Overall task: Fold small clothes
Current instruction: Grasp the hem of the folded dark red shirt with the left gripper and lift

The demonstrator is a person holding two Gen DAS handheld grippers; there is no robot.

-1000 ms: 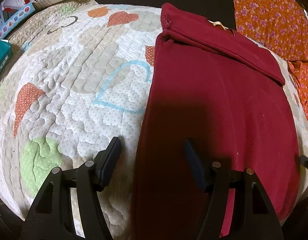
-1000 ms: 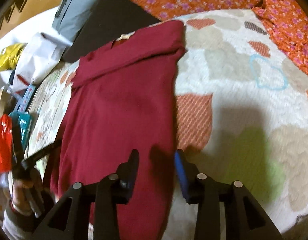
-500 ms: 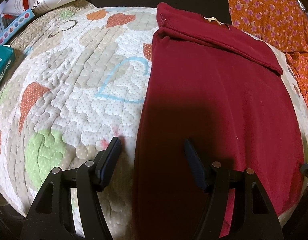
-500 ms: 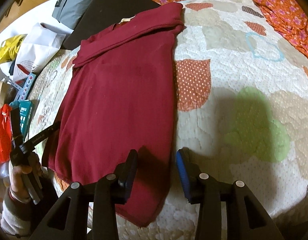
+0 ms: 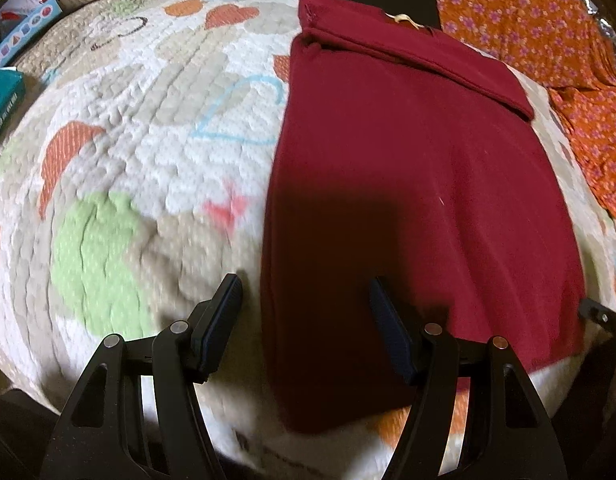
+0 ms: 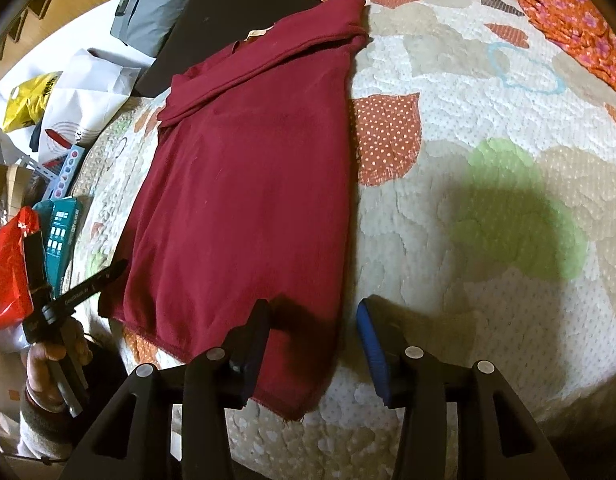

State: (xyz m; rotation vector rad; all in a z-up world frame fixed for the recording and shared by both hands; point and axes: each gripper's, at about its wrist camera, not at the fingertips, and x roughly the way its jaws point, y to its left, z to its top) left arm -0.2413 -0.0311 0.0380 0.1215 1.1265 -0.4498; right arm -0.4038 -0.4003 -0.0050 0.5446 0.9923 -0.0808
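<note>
1. The maroon shirt lay flat on the patterned quilt, its sleeves folded in across the collar end and its hem toward me.
2. My left gripper hovered over the shirt's left edge near the hem. Its fingers stood wide apart, one over quilt, one over cloth, holding nothing.
3. My right gripper hung over the shirt's right hem corner. Its fingers had just been opening and stood partly apart; cloth lay beneath the gap, not pinched.
4. In the right wrist view, my left hand showed beside the hem's far corner.
5. An orange floral cloth lay beyond the quilt.
</note>
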